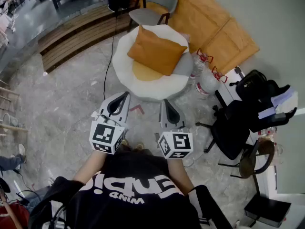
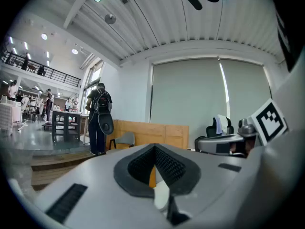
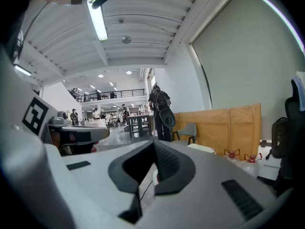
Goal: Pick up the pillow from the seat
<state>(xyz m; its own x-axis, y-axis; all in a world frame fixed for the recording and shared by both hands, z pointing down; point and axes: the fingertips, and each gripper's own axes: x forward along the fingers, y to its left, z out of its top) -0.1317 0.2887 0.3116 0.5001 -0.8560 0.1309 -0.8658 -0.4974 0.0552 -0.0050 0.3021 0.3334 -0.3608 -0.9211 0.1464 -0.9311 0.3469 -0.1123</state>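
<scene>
An orange pillow (image 1: pixel 156 51) lies tilted on a round white seat (image 1: pixel 126 75), over a flat orange cushion (image 1: pixel 145 72). In the head view my left gripper (image 1: pixel 126 94) and right gripper (image 1: pixel 163 102) are side by side on the near side of the seat, both shut and holding nothing, their tips pointing toward it. Through the left gripper's closed jaws a sliver of the orange pillow (image 2: pixel 152 177) shows. The right gripper view looks over its closed jaws toward the white seat (image 3: pixel 202 148).
A grey chair (image 1: pixel 153 8) stands behind the seat against an orange board wall (image 1: pixel 209 23). Two water jugs (image 1: pixel 206 79) sit to the seat's right, with a black office chair (image 1: pixel 238 123) and bags beyond. A black cable (image 1: pixel 110 56) runs across the floor at left. Wooden steps (image 1: pixel 76 35) lie far left.
</scene>
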